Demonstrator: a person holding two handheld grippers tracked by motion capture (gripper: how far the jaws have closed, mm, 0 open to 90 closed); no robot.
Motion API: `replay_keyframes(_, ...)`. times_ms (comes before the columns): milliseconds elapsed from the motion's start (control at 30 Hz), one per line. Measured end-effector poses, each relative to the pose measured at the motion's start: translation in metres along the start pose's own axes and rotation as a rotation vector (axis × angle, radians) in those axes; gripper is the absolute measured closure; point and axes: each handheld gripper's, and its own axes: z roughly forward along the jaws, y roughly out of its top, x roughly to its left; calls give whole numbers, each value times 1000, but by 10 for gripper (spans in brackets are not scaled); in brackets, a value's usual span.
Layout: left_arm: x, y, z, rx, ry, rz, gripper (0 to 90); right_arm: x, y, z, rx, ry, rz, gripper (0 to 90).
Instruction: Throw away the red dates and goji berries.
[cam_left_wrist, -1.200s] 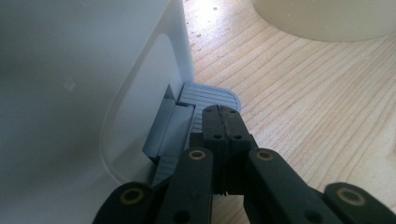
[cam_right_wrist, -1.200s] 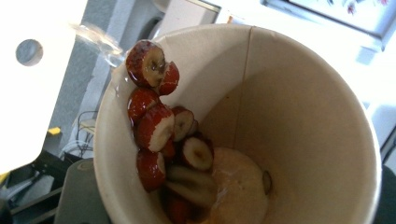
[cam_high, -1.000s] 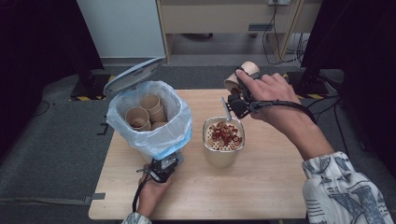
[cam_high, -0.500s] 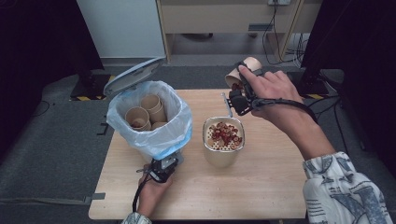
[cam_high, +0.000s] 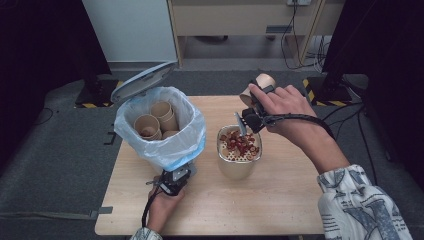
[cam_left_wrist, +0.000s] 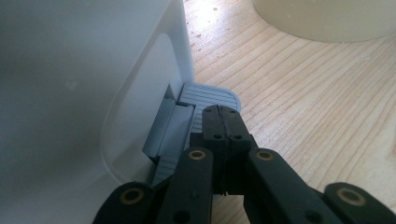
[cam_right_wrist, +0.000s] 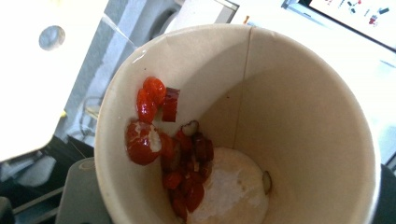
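Holding the cup (cam_high: 256, 89) clenched in your right gripper (cam_high: 250, 117), mouth tilted over the strainer (cam_high: 239, 159); left gripper (cam_left_wrist: 222, 122), clenched empty, presses the pedal (cam_left_wrist: 212, 98)

A tan paper cup (cam_right_wrist: 243, 116) holds glossy red fruit pieces (cam_right_wrist: 154, 135). The bin (cam_high: 160, 127) has a pale blue liner; the table (cam_high: 280, 200) is light wood; black grippers.
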Motion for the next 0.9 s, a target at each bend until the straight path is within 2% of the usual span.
replay_keyframes(67,0,0,0,0,-2,0,893,3,-1,0,-4,4,-7,329)
replay_keyframes(133,0,0,0,0,-2,0,893,3,-3,-1,-6,10,11,328)
replay_keyframes(200,0,0,0,0,-3,1,893,2,-7,-1,-17,13,65,328)
replay_keyframes(433,0,0,0,-1,-2,0,893,5,-14,-1,-47,34,167,327)
replay_keyframes(467,0,0,0,-1,-2,0,893,5,-14,-1,-47,34,167,327)
replay_keyframes(500,0,0,0,0,-3,1,893,7,-16,0,-57,43,200,326)
replay_keyframes(800,1,0,0,0,-4,1,893,16,-23,4,-74,86,280,326)
replay_keyframes(900,1,0,0,0,-5,2,893,19,-26,7,-101,113,355,326)
